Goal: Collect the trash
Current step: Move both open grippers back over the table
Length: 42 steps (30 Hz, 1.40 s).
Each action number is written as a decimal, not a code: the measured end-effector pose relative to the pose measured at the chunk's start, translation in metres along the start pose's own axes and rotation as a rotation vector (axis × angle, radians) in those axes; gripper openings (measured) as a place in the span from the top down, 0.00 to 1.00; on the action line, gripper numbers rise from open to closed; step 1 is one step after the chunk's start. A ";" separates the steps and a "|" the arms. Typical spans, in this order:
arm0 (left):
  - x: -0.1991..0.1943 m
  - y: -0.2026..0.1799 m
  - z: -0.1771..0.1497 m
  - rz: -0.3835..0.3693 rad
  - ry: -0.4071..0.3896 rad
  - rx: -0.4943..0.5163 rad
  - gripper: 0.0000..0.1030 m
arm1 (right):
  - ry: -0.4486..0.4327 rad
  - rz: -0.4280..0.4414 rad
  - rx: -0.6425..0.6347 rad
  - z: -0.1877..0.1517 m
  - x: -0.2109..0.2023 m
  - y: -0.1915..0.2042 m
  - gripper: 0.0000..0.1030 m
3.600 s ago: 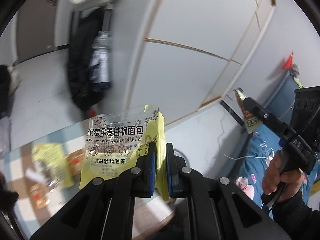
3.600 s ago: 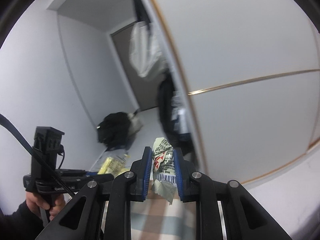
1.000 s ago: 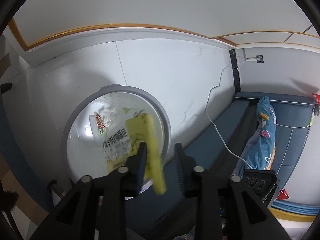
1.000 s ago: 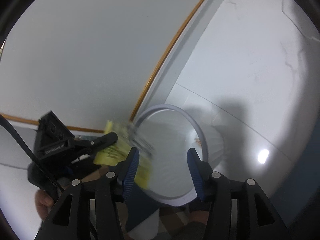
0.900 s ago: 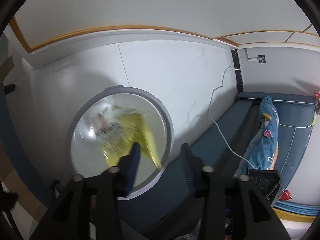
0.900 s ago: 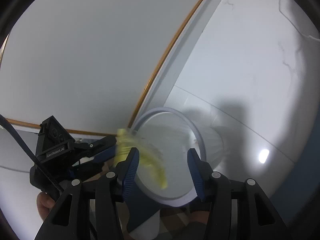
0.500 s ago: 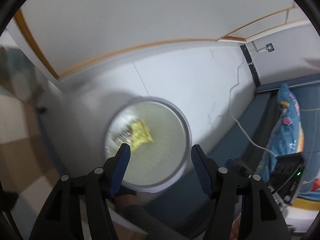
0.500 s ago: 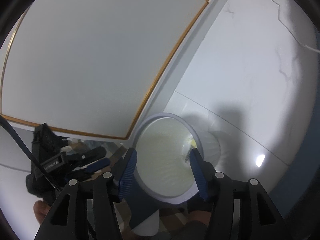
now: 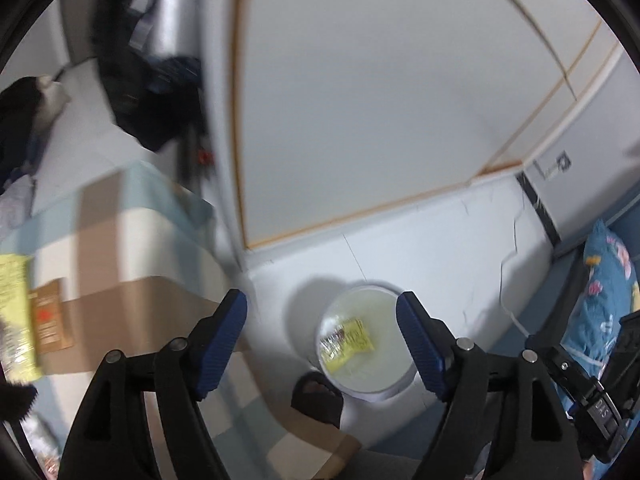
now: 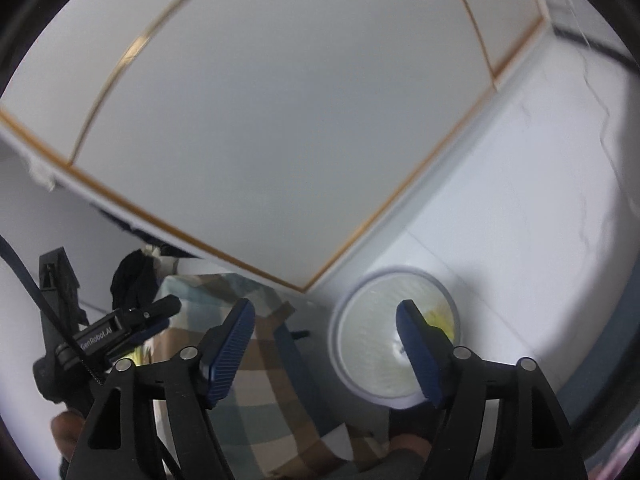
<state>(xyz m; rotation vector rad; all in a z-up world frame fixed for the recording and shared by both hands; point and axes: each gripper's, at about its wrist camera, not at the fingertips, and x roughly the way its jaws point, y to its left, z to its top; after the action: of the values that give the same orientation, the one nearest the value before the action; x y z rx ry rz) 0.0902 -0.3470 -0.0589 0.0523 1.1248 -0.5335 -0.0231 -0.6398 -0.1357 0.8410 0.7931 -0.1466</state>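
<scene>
A round white bin (image 9: 405, 380) stands on the pale floor, and a yellow wrapper (image 9: 351, 345) lies inside it. My left gripper (image 9: 320, 298) hangs high above the bin, its jaws opening with nothing between them. In the right wrist view the bin (image 10: 340, 322) sits low, with a bit of the yellow wrapper (image 10: 440, 320) showing beside my right finger. My right gripper (image 10: 325, 305) is also opening and holds nothing. More trash lies on the checked tablecloth (image 9: 132, 248): a yellow wrapper (image 9: 14, 312) and a brown packet (image 9: 50, 320).
White wardrobe doors (image 9: 380, 120) with gold trim rise behind the bin. A foot in a black slipper (image 9: 318, 398) stands next to the bin. Dark bags (image 9: 144, 80) hang at the upper left. Blue bedding (image 9: 604, 280) and a white cable (image 9: 510, 308) are on the right.
Both grippers let go of their wrappers, which dropped into the bin. Both then rose and spread their jaws wider. The left view swung left and now takes in the table.
</scene>
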 end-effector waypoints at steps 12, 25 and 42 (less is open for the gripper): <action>-0.125 0.095 -0.020 0.143 -0.323 -0.160 0.10 | -0.132 -0.006 -0.296 -0.016 -0.063 0.124 0.20; -0.210 0.179 -0.060 0.221 -0.490 -0.238 0.05 | -0.216 0.108 -0.585 -0.086 -0.086 0.269 0.10; -0.221 0.285 -0.116 0.318 -0.545 -0.356 0.05 | -0.186 0.276 -0.837 -0.186 -0.025 0.373 0.06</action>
<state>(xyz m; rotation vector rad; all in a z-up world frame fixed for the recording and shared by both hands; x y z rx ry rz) 0.0444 0.0213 0.0172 -0.2102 0.6440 -0.0450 0.0073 -0.2596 0.0337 0.1287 0.4815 0.3352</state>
